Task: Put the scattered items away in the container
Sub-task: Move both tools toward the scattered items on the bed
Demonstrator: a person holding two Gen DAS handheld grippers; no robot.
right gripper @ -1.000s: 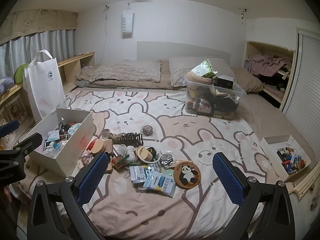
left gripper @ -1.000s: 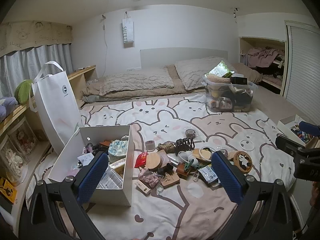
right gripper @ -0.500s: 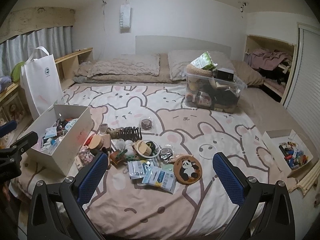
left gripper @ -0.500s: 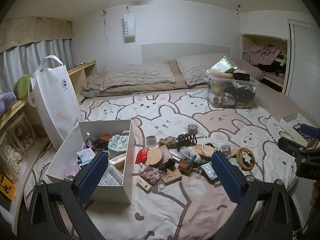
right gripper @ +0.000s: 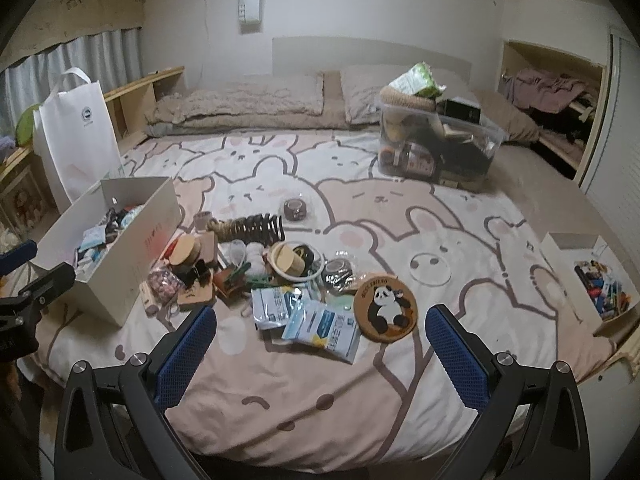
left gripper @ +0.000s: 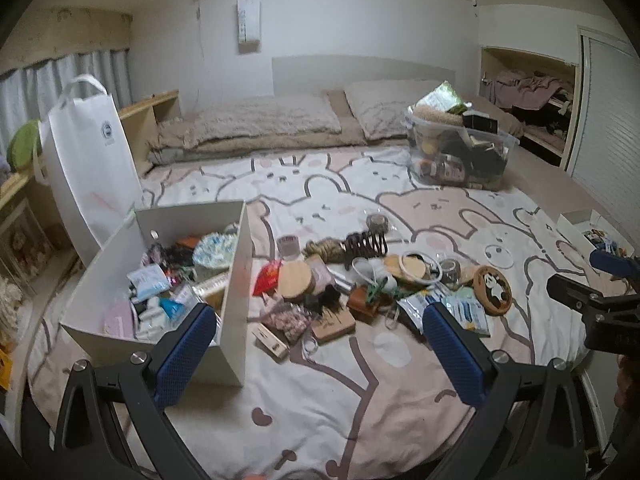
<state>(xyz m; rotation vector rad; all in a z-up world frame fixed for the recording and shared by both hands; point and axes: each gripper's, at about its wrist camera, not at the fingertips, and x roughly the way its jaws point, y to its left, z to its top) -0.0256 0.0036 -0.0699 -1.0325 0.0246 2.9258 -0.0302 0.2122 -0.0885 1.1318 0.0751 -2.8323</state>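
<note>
Bed [left gripper: 328, 392], bear-and-rabbit print cover: carries all task items.

White open box [left gripper: 236, 280] (the container), left part of bed: partly filled with packets and small goods. Also seen in right wrist view [right gripper: 140, 248].

Scattered items, heaped just right of the box:
- round wooden lid [left gripper: 296, 280]
- red packet [left gripper: 267, 277], touching the lid
- dark claw hair clip [right gripper: 256, 229], beside a coil of rope [left gripper: 326, 249]
- white ring [right gripper: 298, 265]
- panda coaster [right gripper: 385, 308], right edge of the heap
- blue-and-white sachets [right gripper: 320, 326], nearest the front edge
- small wooden block [left gripper: 270, 342], close to the box wall

Surroundings: white tote bag [left gripper: 86, 160] upright behind the box; clear storage bin [left gripper: 456, 152], full, near the pillows [left gripper: 272, 122]; a second small white box [right gripper: 592, 276] at the far right, well apart from the heap.

Left gripper [left gripper: 320, 354]: spread wide, empty, held over the box corner and the near heap. Right gripper [right gripper: 322, 354]: spread wide, empty, above the sachets.

Change against the earlier pictures: both views sit closer to the heap; items lie unmoved.
</note>
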